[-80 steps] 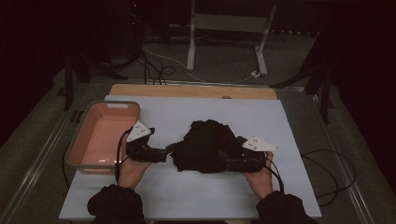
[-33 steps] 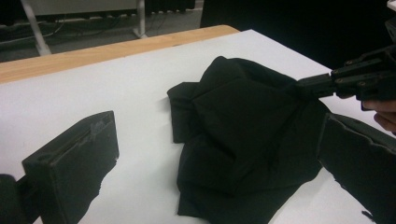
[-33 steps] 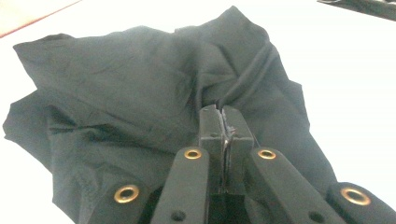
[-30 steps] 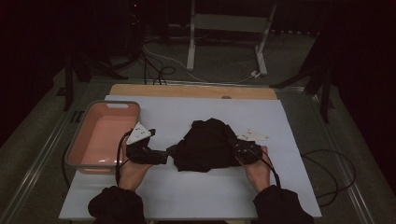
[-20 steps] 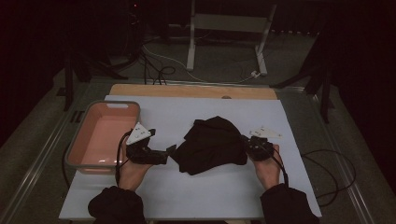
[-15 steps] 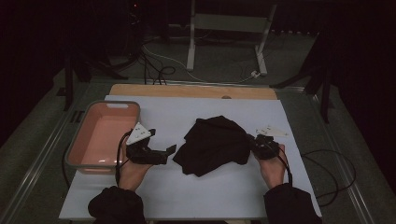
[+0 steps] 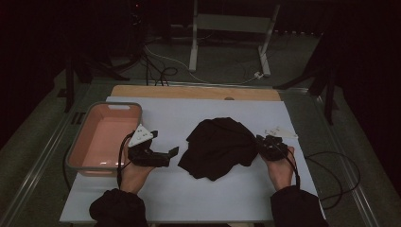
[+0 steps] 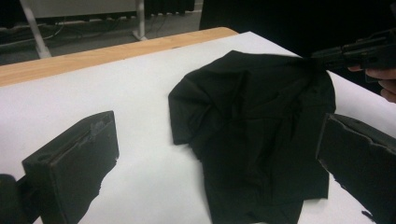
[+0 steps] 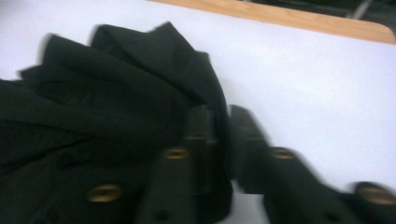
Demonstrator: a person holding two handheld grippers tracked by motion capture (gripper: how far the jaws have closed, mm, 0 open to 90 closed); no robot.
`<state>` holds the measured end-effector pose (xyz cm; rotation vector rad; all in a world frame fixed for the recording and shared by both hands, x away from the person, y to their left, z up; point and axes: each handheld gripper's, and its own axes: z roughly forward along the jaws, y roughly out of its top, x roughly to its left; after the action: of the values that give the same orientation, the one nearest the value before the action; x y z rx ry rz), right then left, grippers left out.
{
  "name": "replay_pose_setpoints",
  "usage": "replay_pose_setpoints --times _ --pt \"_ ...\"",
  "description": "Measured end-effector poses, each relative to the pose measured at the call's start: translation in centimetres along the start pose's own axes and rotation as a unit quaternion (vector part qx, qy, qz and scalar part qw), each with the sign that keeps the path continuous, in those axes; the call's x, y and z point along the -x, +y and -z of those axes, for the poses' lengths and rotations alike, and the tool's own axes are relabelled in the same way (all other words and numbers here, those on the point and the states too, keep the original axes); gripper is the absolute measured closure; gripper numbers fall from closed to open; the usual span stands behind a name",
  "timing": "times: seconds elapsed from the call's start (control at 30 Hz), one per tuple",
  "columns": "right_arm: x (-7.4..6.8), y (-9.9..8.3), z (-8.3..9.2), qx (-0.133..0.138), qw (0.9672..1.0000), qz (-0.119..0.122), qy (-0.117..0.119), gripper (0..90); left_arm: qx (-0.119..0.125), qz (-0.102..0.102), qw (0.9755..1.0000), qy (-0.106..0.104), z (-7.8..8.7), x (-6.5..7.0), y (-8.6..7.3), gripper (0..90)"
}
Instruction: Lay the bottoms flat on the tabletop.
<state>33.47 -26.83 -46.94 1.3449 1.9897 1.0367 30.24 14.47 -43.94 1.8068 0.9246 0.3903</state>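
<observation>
Two grippers work on one black cloth (image 7: pixel 218 147), which lies crumpled in the middle of the white table (image 7: pixel 198 203). One, the right gripper (image 7: pixel 261 142), has just been opening its jaws at the cloth's right edge — the edge sits between them. Beside the pink tub (image 7: pixel 78 156), the left gripper (image 7: pixel 173 152) waits spread wide and empty — probably ready to grab the near side.

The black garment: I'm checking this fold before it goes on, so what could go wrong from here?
1. The right tool sits at the black garment's edge; its jaws have just been opening, with cloth between them in the right gripper view, so the pulled-out edge may slump back.
2. The left tool is open and off the cloth, so a further pull could drag the whole bunched heap across the white table.
</observation>
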Motion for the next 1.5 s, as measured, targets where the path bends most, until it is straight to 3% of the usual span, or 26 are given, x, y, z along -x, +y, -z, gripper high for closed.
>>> replay_pose_setpoints --times 0.13,0.17,0.2,0.33,0.5,0.6,0.63,1.0,1.2,1.27,1.3,1.33,1.37,1.4,1.5 --pt "-1.1 0.5 0.2 0.017 0.9995 0.013 0.025 44.9 0.0 0.0 1.0 0.0 0.0 0.0 0.0 0.0" --pt "-1.1 0.5 0.2 0.017 0.9995 0.013 0.025 44.9 0.0 0.0 1.0 0.0 0.0 0.0 0.0 0.0" --pt "-1.6 0.6 0.3 0.021 0.9988 0.019 0.039 40.9 0.0 0.0 1.0 0.0 0.0 0.0 0.0 0.0" --pt "-2.5 0.9 0.2 0.024 0.9975 0.03 0.059 37.2 0.001 0.001 1.0 0.0 0.0 0.0 0.0 0.0" --pt "-4.8 1.4 -0.1 0.025 0.9941 0.053 0.09 35.1 0.0 0.001 1.0 -0.001 -0.2 0.0 -0.1 0.0" --pt "-5.2 1.5 -0.1 0.025 0.9935 0.057 0.096 35.0 -0.003 0.0 1.0 -0.001 -0.2 0.0 -0.1 0.0" --pt "-6.3 1.7 -0.3 0.024 0.9913 0.067 0.11 35.0 -0.004 0.0 1.0 -0.001 -0.3 0.1 -0.1 0.0" --pt "-9.3 2.7 -1.6 0.018 0.9834 0.099 0.151 36.9 0.002 0.005 1.0 0.002 0.0 -0.2 -0.1 0.0" --pt "-11.0 2.9 -3.2 -0.004 0.979 0.126 0.16 41.2 0.003 0.005 1.0 0.001 0.0 -0.1 0.0 0.0" --pt "-11.3 2.6 -3.6 -0.02 0.9774 0.139 0.158 58.5 0.004 0.006 1.0 0.001 0.1 -0.2 -0.1 0.0" --pt "-11.3 2.6 -3.6 -0.02 0.9774 0.139 0.158 58.5 0.004 0.006 1.0 0.001 0.1 -0.2 -0.1 0.0" --pt "-11.0 2.5 -3.5 -0.025 0.9755 0.142 0.166 79.3 0.004 0.006 1.0 0.0 0.1 -0.2 -0.1 0.0" --pt "-11.0 2.5 -3.5 -0.025 0.9755 0.142 0.166 79.3 0.004 0.006 1.0 0.0 0.1 -0.2 -0.1 0.0" --pt "-10.6 2.6 -3.0 -0.02 0.9757 0.139 0.168 87.8 0.003 0.006 1.0 0.001 0.0 -0.1 -0.1 0.0" --pt "-9.8 2.7 -2.3 -0.009 0.9756 0.139 0.17 88.4 0.003 0.006 1.0 0.001 0.0 -0.1 -0.1 0.0"
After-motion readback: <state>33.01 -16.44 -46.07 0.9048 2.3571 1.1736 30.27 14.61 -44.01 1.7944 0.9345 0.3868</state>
